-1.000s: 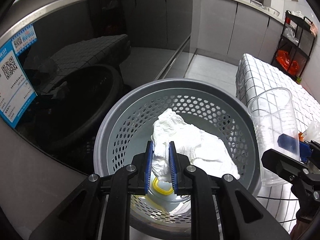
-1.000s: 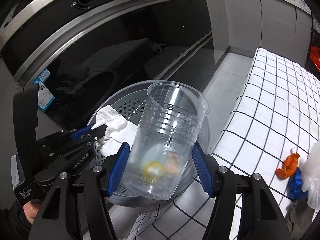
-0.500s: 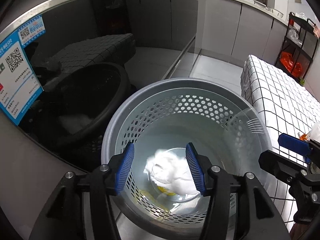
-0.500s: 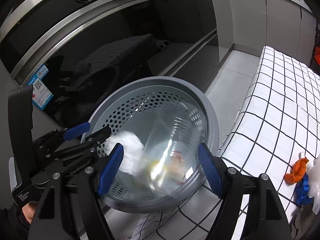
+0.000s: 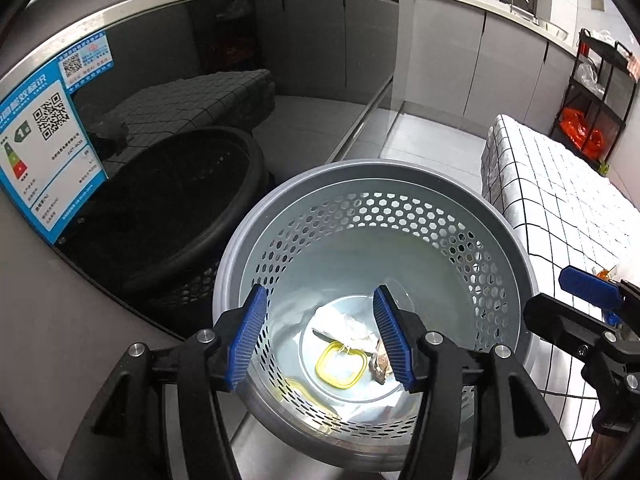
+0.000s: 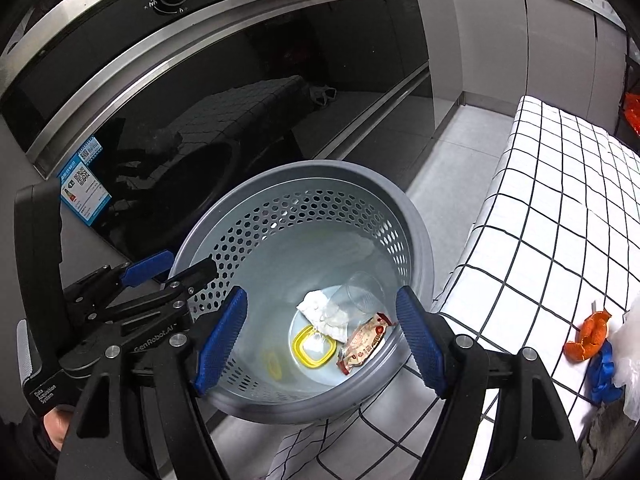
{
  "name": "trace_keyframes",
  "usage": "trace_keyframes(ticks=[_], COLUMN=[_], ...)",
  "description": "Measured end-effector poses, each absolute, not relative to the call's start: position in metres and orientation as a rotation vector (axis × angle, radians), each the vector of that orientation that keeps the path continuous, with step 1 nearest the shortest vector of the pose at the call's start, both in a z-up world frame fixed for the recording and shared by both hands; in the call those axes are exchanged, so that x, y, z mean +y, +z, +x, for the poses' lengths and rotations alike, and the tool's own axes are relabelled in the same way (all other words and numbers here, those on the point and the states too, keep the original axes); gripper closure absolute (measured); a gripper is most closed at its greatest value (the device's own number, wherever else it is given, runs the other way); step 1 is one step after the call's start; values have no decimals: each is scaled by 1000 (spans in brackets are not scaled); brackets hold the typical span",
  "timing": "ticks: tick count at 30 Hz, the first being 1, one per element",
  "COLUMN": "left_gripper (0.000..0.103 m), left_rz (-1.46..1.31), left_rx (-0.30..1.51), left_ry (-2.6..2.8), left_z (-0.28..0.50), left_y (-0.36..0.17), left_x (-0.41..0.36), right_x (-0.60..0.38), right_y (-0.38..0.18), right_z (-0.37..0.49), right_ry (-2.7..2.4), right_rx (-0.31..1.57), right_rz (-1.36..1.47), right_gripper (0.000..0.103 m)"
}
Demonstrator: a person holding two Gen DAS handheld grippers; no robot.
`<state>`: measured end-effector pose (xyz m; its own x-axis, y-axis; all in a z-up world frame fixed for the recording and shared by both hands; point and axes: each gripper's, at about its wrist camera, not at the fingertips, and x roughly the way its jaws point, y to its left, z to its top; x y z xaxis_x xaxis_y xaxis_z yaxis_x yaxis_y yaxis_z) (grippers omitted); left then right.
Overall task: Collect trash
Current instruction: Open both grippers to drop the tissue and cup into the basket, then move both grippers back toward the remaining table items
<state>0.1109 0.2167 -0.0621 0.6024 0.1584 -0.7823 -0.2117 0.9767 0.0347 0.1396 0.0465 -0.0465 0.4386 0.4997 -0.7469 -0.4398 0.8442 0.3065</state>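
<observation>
The checked worktop (image 6: 560, 216) is my biggest worry: its cloth hangs loose at the edge, and dragging an arm back across it could pull the remaining litter onto the floor. Next, the grey perforated bin (image 6: 416, 236) stands just beside that edge, close under both my tools, so a careless swing could knock it over and spill everything I've collected. My left tongs (image 5: 320, 340) and right tongs (image 6: 322, 340) both hover over its mouth, spread wide and gripping nothing. At the bottom lie the clear plastic cup (image 6: 366, 294) on its side, the crumpled tissue (image 6: 326, 316), a snack wrapper (image 6: 364, 340) and a yellow-rimmed lid (image 6: 314, 346). Smallest, the orange peel (image 6: 588, 336) and blue scrap (image 6: 604, 364) remain on the worktop (touching each other, near a clear bag), so I might pinch both clumsily.
</observation>
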Motion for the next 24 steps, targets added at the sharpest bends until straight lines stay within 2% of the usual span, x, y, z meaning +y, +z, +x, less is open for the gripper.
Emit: trace_keyframes(ticks=[9,11,24], left_gripper=[44,40,36], left_rz=[-60,-61,-58], left_rx=[885,878,837], left_ry=[216,216,183], left_z=[105,102,84], left_y=[-53,-50,-32], left_x=[215,215,203], right_x=[39,39,20], right_y=[-42,-40,-27], right_z=[132,130,101], right_ry=[574,570,520], right_rx=[936,930,887], right_rz=[83,78,85], right_gripper=[29,29,29])
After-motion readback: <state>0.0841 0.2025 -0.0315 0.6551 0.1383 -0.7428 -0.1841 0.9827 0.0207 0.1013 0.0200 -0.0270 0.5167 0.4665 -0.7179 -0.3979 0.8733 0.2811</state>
